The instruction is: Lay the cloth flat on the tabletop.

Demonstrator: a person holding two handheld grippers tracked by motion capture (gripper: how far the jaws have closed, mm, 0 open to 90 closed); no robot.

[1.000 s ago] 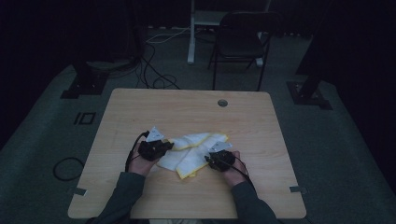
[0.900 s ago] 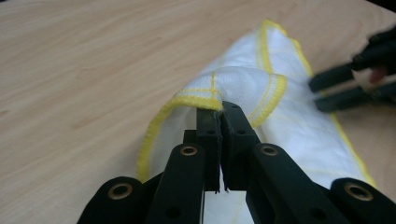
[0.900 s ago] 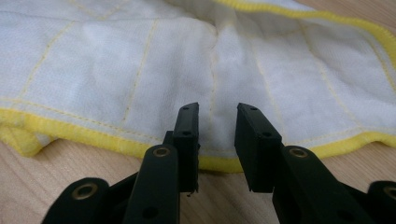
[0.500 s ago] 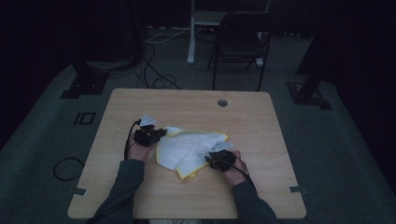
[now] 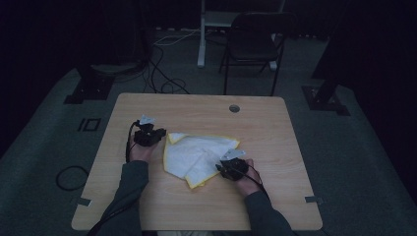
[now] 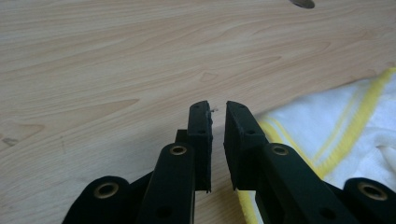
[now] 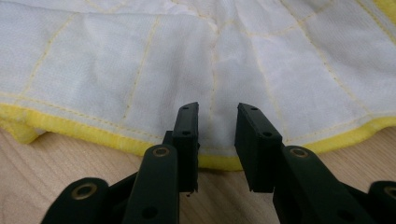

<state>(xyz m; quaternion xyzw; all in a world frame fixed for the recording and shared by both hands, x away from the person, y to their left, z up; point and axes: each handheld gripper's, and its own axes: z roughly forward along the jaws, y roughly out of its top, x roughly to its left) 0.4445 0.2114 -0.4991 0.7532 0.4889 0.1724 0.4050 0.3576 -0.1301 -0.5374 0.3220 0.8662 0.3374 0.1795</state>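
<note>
Left gripper (image 6: 216, 108), jaws just parted and empty beside the white yellow-edged cloth (image 5: 199, 155) at centre frame on the wooden table (image 5: 275, 123), must re-grip; right gripper (image 7: 215, 112) holds its jaws apart over the hem.

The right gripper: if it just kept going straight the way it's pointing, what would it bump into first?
Most likely the white cloth. The right gripper points at its yellow edge, which lies just ahead between the parted jaws, though how near is hard to judge.
</note>
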